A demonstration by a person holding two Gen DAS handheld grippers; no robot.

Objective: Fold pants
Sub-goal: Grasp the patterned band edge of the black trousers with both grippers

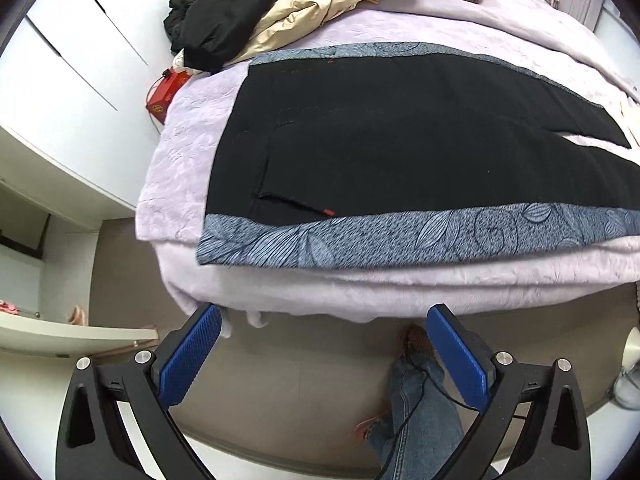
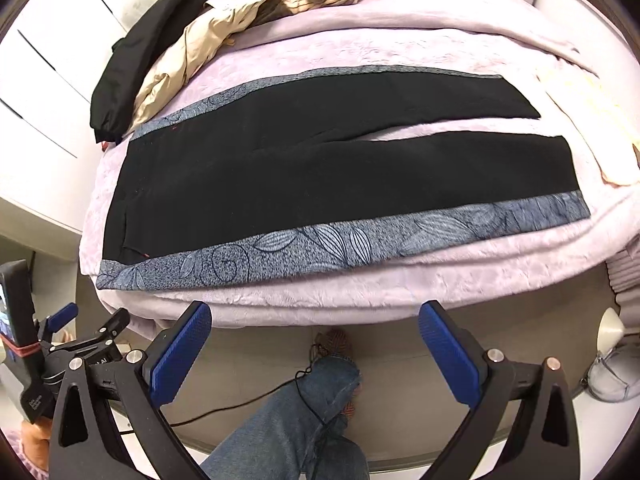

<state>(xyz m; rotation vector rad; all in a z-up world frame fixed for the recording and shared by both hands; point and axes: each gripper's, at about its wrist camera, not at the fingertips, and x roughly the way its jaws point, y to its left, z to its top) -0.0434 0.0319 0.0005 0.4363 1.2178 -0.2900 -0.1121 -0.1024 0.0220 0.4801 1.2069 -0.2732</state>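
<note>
Black pants [image 1: 400, 140] with blue-grey leaf-patterned side stripes lie flat on the lilac bed, waistband at the left, both legs spread out to the right; they also show in the right wrist view [image 2: 320, 176]. The legs part in a narrow V toward the right. My left gripper [image 1: 324, 320] is open and empty, held off the bed's near edge, below the patterned stripe [image 1: 400, 240]. My right gripper [image 2: 316, 316] is open and empty too, just short of the bed's front edge. The left gripper's body shows at the lower left of the right wrist view [image 2: 60, 356].
A heap of black and beige clothes [image 1: 280, 8] lies at the bed's far left; it shows in the right view too [image 2: 192, 36]. White wardrobe doors [image 1: 68, 60] stand left. A red box [image 1: 164, 96] sits beside the bed. The person's jeans leg [image 2: 312, 412] is below.
</note>
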